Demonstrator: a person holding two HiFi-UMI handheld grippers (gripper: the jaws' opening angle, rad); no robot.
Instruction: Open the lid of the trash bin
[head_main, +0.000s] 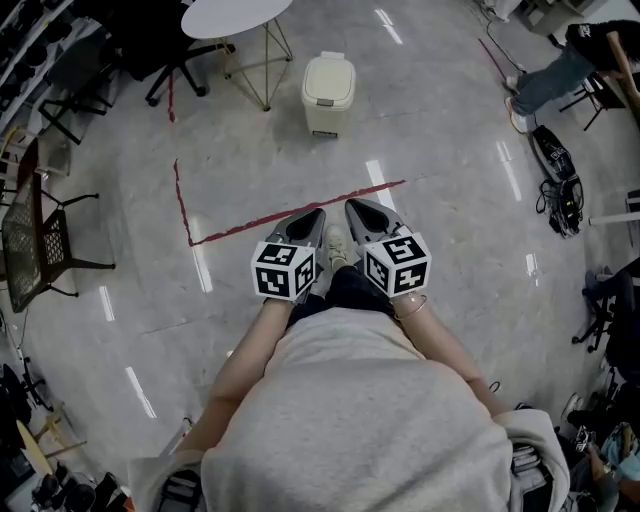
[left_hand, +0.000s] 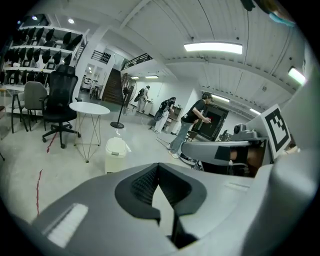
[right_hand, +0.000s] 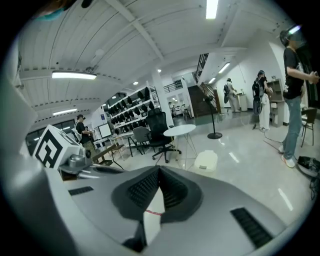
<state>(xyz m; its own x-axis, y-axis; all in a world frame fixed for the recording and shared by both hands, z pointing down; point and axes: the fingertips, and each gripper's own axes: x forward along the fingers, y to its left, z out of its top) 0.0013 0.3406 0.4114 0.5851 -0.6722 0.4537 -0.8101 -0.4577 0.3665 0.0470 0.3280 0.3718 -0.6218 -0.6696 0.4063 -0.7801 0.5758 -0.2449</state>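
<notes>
Round white table (head_main: 236, 15), black chair (left_hand: 61, 105), red tape (head_main: 300, 215)

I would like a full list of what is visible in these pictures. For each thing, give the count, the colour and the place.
trash bin: one, cream, lid closed, on the floor ahead
round table: one, white top, thin wire legs, just left of the bin
office chair: one, black, left of the table
tape line: one, red, on the floor between the person and the bin
mesh chair: one, black, far left
bystanders: at least three, dark tops, at the back
left claw: one, grey, jaws together, empty
right claw: one, grey, jaws together, empty
</notes>
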